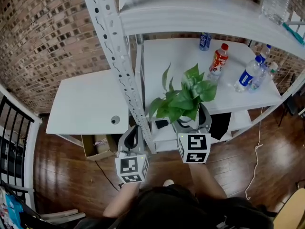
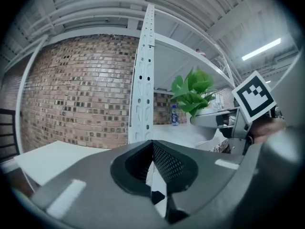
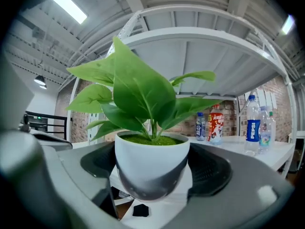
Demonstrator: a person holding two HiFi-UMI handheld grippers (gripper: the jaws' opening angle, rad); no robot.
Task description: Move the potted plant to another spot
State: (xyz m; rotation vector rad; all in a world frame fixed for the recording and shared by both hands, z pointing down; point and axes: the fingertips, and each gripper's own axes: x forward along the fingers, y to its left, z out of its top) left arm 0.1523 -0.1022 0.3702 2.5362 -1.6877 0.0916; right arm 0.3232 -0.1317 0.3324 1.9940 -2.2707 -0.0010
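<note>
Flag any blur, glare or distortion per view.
Head view: fisheye bends the shelf upright; evenly lit, sharp. Left gripper view: dark vignette corners, near left tool soft, strip light blown out. Right gripper view: potted plant sharp, ceiling light glares.

Bright, even indoor light falls from ceiling strip lamps (image 3: 69, 6) that glare white in both gripper views, and the white shelf (image 1: 190, 6) nearly washes out. Every picture bulges with fisheye distortion, and the gripper views go black at the corners. The potted plant (image 3: 151, 159) is sharp, while the nearest foreground blurs softly.
</note>
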